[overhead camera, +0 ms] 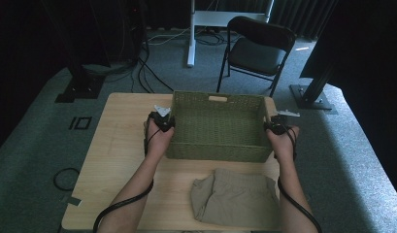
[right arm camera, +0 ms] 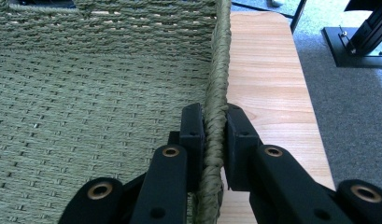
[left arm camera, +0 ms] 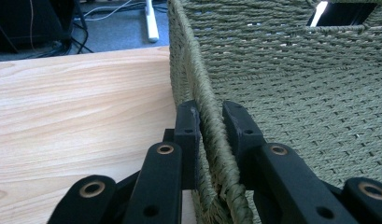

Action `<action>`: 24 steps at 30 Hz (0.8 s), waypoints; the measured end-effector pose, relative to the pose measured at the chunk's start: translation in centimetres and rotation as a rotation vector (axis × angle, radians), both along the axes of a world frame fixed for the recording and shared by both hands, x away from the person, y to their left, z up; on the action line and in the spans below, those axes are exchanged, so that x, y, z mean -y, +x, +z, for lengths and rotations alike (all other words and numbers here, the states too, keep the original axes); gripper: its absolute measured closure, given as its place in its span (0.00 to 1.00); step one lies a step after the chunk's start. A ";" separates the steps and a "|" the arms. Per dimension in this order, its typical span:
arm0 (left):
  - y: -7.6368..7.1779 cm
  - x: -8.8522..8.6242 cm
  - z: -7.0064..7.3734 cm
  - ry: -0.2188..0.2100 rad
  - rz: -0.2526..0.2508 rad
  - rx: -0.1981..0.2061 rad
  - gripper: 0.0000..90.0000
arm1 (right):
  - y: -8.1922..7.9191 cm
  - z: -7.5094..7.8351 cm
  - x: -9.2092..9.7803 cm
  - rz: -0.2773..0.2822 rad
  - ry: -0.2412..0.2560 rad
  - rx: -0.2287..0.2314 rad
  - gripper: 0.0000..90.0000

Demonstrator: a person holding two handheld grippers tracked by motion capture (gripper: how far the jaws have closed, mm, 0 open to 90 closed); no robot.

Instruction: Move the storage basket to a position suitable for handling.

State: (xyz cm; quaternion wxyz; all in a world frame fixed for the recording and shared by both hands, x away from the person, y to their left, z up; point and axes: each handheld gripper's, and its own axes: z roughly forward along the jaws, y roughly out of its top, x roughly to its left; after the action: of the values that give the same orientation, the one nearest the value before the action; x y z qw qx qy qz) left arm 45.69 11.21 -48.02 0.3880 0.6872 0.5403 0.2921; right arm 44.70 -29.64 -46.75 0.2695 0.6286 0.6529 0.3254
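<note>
Both forearms reached forward from the near edge, spread wide apart. The left gripper [overhead camera: 163,118] had its jaws pinched onto the basket's [overhead camera: 215,145] left rim, one jaw on each side; the right gripper [overhead camera: 275,123] clamped the right rim likewise, at about the same depth.

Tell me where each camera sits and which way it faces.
High view: above the person's side, looking forward and down; forearms, left claw, right claw, basket, folded cloth.
Left gripper view: on the left claw, along its jaws astride the basket rim.
Right gripper view: same, opposite rim.
Shared: basket, table.
</note>
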 end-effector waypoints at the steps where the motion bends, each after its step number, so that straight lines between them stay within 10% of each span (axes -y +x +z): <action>1: 0.0 0.1 0.0 -0.001 0.000 -0.003 0.87 | 0.0 0.0 0.2 0.002 -0.004 -0.002 0.89; 24: -0.3 2.8 0.1 0.009 0.002 -0.015 0.85 | 0.5 0.1 3.3 0.022 0.020 -0.024 0.87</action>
State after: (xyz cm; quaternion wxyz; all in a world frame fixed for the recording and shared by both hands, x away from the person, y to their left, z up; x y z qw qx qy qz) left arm 45.43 8.40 -47.90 0.3807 0.6906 0.5426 0.2895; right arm 45.16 -32.89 -46.60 0.2518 0.6278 0.6596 0.3276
